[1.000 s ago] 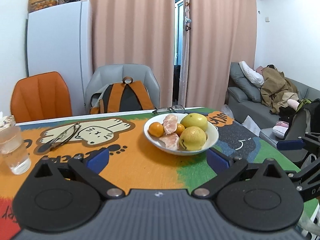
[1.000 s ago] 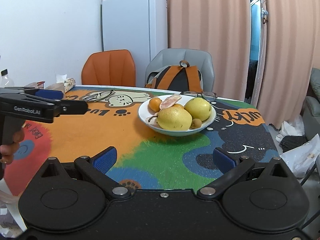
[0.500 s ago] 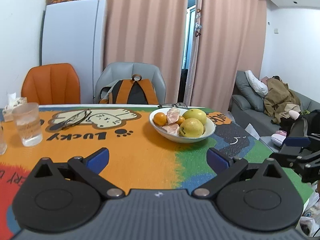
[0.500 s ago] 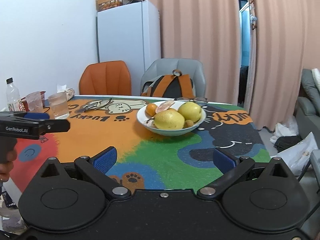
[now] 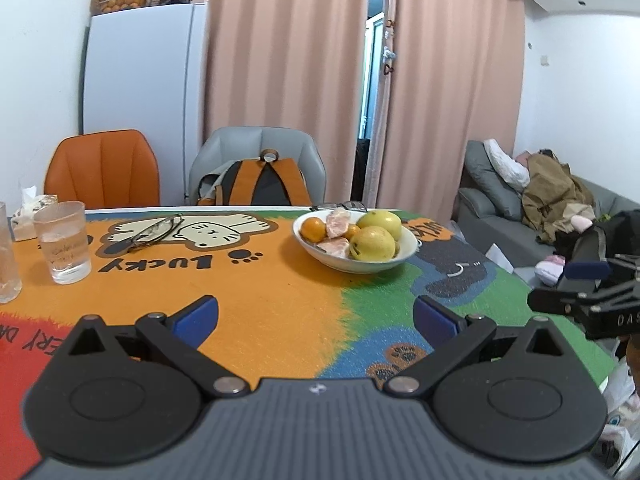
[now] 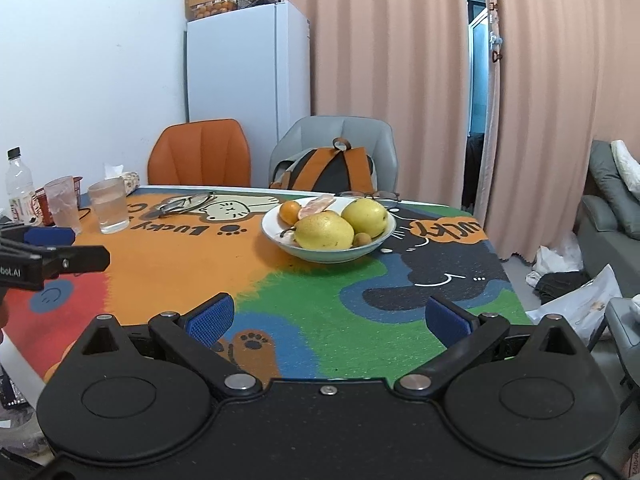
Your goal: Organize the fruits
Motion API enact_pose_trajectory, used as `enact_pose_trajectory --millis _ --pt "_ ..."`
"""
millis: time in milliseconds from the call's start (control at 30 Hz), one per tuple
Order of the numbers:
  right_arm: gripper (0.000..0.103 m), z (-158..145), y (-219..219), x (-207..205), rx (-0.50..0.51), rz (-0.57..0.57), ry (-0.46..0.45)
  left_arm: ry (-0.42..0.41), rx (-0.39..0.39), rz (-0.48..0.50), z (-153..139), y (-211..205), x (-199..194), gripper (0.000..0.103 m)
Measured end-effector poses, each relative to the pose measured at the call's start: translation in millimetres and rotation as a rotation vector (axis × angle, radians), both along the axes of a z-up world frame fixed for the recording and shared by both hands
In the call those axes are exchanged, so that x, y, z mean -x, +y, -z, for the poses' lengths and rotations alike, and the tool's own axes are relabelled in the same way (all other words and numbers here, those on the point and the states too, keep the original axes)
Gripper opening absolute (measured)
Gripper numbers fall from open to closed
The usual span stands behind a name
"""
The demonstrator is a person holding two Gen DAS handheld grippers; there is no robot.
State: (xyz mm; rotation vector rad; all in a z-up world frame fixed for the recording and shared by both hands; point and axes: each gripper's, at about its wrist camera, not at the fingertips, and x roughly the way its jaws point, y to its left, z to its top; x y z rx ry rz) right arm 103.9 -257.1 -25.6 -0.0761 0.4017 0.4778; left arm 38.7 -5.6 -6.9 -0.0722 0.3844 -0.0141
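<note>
A white bowl stands on the colourful table mat past the middle. It holds two yellow pears, small oranges, peeled citrus pieces and a small brown fruit. My left gripper is open and empty, low over the near part of the table, well short of the bowl. My right gripper is open and empty, also short of the bowl. Each gripper shows at the edge of the other's view.
Two glasses, a bottle and a tissue pack stand at the left. Eyeglasses lie on the cat print; another pair lies behind the bowl. Orange and grey chairs, a backpack, a fridge and a sofa surround the table.
Both grippers have drawn back from the bowl and risen; the bowl looks smaller and farther. More of the left side of the table with the glasses shows. Both stay open.
</note>
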Motion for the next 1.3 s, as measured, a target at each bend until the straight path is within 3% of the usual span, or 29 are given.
enact_pose_trajectory --millis 733,1300 --pt "0.103 9.0 0.5 0.7 0.006 0.034 -0.026 0.004 -0.01 -0.071 7.2 4.5 -6.0 0.103" --pt "0.103 9.3 4.5 3.2 0.022 0.013 -0.03 -0.008 -0.048 -0.054 6.6 -2.3 -3.8 0.103"
